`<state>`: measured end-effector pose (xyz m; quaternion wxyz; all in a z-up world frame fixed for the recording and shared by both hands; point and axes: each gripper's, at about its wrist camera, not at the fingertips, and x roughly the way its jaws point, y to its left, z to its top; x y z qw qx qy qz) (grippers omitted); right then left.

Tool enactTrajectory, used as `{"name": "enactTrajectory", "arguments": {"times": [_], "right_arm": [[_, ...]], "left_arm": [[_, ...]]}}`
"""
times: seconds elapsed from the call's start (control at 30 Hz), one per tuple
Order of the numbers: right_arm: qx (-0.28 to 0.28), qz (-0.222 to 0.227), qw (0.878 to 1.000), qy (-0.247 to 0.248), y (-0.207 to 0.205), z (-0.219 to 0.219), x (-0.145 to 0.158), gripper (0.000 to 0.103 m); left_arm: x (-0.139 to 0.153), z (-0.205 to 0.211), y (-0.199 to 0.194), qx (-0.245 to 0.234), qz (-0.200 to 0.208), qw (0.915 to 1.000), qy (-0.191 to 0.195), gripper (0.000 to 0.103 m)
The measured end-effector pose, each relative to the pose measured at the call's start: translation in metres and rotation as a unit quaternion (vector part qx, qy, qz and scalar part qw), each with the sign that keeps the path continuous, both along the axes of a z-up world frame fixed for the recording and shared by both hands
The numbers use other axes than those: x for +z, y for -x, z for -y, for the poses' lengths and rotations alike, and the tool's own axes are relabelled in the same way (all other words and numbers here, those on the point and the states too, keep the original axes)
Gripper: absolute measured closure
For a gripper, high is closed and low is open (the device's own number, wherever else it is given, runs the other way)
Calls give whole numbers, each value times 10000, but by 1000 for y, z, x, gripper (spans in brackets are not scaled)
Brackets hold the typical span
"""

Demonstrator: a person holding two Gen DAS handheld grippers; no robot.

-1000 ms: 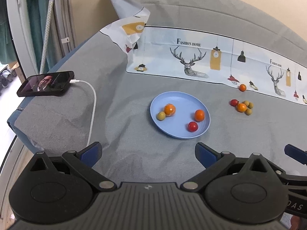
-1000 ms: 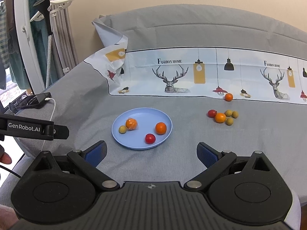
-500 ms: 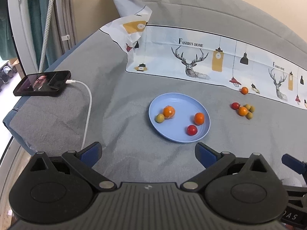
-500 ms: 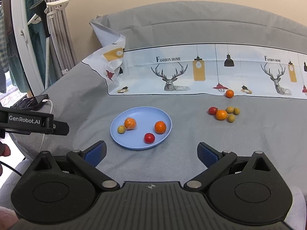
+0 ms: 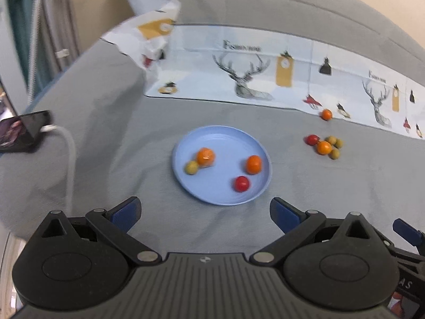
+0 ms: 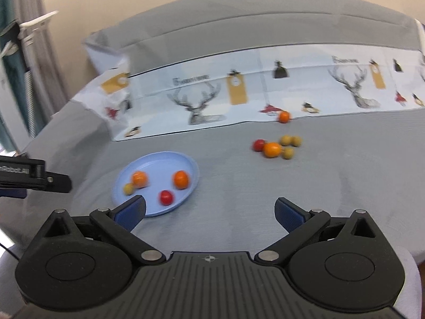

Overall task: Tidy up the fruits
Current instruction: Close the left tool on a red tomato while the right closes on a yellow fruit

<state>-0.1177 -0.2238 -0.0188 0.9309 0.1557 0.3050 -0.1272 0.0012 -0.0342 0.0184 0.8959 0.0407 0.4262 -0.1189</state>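
Observation:
A blue plate [image 5: 220,138] [image 6: 159,159] on the grey cloth holds two oranges, a red tomato [image 5: 241,183] [image 6: 166,197] and a small green fruit [image 5: 191,167]. To its right lies a loose cluster: an orange [image 5: 324,147] [image 6: 271,149], a red tomato [image 5: 312,139] and green fruits [image 6: 290,141]. A lone orange [image 5: 326,114] [image 6: 284,117] sits further back. My left gripper [image 5: 205,212] is open and empty, short of the plate. My right gripper [image 6: 209,212] is open and empty, its left finger over the plate's near rim.
A printed paper sheet with deer [image 5: 247,79] [image 6: 202,106] lies behind the fruit, its left corner curled up. A phone [image 5: 21,130] with a white cable sits at the cloth's left edge. The left gripper's body [image 6: 32,175] juts in at the left of the right wrist view.
Both views have moved closer to the cloth and are blurred by motion. The right gripper has swung right, so the loose cluster sits nearer its centre. Both stay open; no fruit has moved.

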Motion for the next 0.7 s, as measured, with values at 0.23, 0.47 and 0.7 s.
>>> {"name": "enactTrajectory", "arguments": {"times": [0.23,0.47,0.7], "right_arm": [[-764,6,9970,110,-26,64,-27,1],[-1126,-502,9919,301,-96,137,-93,1],[-1052,-775,9909,312,-165,178,-153,1]], "left_arm": [[-17,76,-50,-397,-210,9987,-256,0],[-58,171,-118,-924,-90,9941,-565,0],[-128,254,-184,-1611,-294,9792,-1194,0]]}}
